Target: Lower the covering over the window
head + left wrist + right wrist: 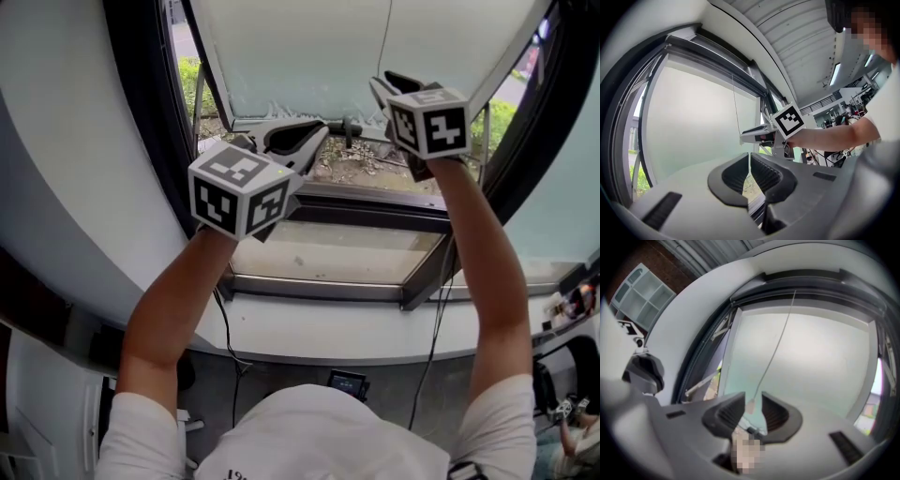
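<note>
A dark window frame [150,112] is seen curving round the glass, and a pale sill [375,328] runs across beneath it. A hinged lower pane [328,253] is tilted open just above that sill, and greenery and bare ground can be made out through the gap beyond. A black cable [228,328] is draped down from the sill's left part. White shelving [642,291] is picked up at the far left of the right gripper view, and ceiling strip lights [834,73] in the left gripper view.

Now the roller blind [375,47]: the upper part of the window is covered by it, and its bottom edge is stopped short of the open pane, so a strip of outdoors is left showing. Its thin pull cord [776,343] is hung down the front of the blind, right of the middle.

The right gripper [386,84] is held up at the blind's lower right. Its fingers [726,413] are spread apart, and the cord's small end piece [751,406] is hanging in the gap between them, pressed by neither pad as far as can be seen. The left gripper [314,133] is held lower and to the left, near the blind's bottom edge. Its fingers [733,176] are brought together, with only a sliver of light between them, and the cord is left well off to its right.
</note>
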`<state>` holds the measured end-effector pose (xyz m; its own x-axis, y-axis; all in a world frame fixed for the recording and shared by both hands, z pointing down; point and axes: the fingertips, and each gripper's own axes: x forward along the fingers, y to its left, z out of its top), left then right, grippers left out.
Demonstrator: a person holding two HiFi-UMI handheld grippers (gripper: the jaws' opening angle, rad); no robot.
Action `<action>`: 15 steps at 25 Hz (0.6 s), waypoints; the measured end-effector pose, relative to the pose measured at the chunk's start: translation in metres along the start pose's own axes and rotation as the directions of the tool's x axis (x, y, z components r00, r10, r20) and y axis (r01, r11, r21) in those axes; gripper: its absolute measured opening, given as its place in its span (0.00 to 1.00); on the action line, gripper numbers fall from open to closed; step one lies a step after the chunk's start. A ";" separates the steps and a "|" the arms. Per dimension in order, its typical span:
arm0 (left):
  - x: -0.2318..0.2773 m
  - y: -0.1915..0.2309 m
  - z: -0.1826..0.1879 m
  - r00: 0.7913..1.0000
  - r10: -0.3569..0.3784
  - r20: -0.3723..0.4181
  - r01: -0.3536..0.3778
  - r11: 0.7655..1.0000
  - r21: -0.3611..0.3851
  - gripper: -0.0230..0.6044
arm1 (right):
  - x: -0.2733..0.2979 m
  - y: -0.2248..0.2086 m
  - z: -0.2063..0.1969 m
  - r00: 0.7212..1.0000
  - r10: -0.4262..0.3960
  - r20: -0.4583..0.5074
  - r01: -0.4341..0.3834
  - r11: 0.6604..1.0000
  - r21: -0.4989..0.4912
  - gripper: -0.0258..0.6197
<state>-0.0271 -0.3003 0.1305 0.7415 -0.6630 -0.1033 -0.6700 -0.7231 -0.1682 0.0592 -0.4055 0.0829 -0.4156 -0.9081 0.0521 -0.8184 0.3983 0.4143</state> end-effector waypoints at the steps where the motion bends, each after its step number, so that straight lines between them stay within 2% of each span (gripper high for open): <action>1: 0.000 0.000 0.002 1.000 0.000 0.003 0.000 1.000 0.006 0.07 | 0.004 -0.001 0.002 1.000 -0.005 -0.004 0.005 1.000 0.011 0.20; 9: -0.007 0.003 -0.003 1.000 0.009 -0.012 -0.009 1.000 0.024 0.07 | 0.021 -0.004 0.009 1.000 -0.019 -0.002 0.019 0.996 0.086 0.19; 12: -0.010 0.006 -0.008 1.000 0.012 -0.027 -0.011 0.999 0.033 0.07 | 0.019 -0.006 0.006 0.999 -0.053 -0.004 0.053 0.997 0.063 0.11; 15: -0.012 0.009 -0.014 0.999 0.017 -0.039 -0.016 0.999 0.040 0.07 | 0.018 -0.006 0.006 0.997 -0.082 0.001 0.082 0.997 0.011 0.10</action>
<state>-0.0423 -0.3012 0.1443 0.7278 -0.6824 -0.0676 -0.6795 -0.7043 -0.2058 0.0537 -0.4237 0.0757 -0.3475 -0.9375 0.0168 -0.8542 0.3239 0.4068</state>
